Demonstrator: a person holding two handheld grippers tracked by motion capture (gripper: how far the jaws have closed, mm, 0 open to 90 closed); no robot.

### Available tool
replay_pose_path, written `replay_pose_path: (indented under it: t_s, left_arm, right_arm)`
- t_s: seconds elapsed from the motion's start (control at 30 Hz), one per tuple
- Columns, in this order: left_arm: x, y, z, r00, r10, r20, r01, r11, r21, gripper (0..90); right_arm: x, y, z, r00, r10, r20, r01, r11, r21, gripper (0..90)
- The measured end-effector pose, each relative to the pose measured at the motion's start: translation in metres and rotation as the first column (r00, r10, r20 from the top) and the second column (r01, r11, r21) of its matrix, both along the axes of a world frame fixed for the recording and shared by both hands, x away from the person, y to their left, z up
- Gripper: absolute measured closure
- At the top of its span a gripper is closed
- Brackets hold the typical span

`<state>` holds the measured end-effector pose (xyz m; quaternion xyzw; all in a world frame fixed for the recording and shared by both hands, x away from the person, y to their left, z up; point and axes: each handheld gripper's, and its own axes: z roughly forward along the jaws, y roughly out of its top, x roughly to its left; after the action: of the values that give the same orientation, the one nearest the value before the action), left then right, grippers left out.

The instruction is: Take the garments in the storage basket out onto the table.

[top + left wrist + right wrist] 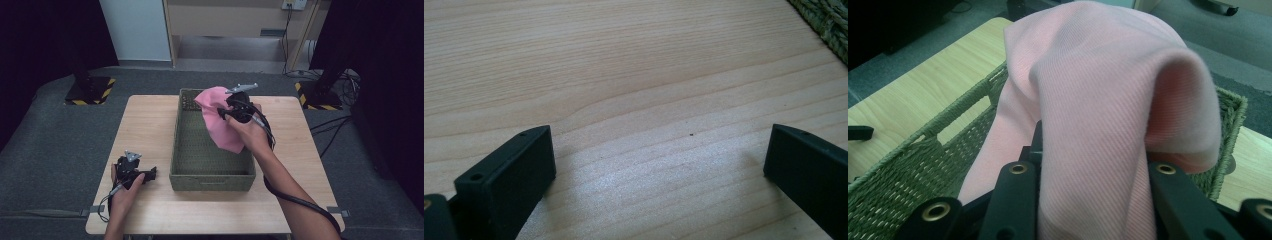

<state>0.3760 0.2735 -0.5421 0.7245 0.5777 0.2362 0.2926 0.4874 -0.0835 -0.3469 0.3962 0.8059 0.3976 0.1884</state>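
The right gripper (pixel 231 111) is clamped on a pink cloth (pixel 218 119) and holds it above the far end of the basket (pixel 212 181); its fingertips are buried in the folds, so the pinch point seems deep. The left gripper (pixel 150 174) rests on the table (pixel 145 125), jaws wide apart, holding nothing.
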Motion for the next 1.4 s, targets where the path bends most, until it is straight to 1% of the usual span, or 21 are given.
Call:
replay_pose_path:
  t_s: [0.6,0.93,1.07,1.4]
  left_arm:
    - [0.0,0.0,0.0,1.0,0.0,0.0,0.0,1.0,0.0,0.0]
    - [0.0,0.0,0.0,1.0,0.0,-0.001,0.0,1.0,0.0,0.0]
    - [0.0,0.0,0.0,1.0,0.0,-0.001,0.0,1.0,0.0,0.0]
    - [0.0,0.0,0.0,1.0,0.0,0.0,0.0,1.0,0.0,0.0]
  right_arm:
    - [-0.004,-0.009,0.008,1.0,0.001,0.006,-0.001,1.0,0.005,69.2]
    - [-0.006,-0.014,0.02,0.9998,0.001,0.017,-0.001,1.0,0.001,69.1]
    - [-0.008,-0.016,0.025,0.9998,0.002,0.018,-0.003,1.0,0.01,69.1]
    - [-0.011,-0.022,0.032,0.9996,0.001,0.028,-0.001,1.0,0.004,69.0]
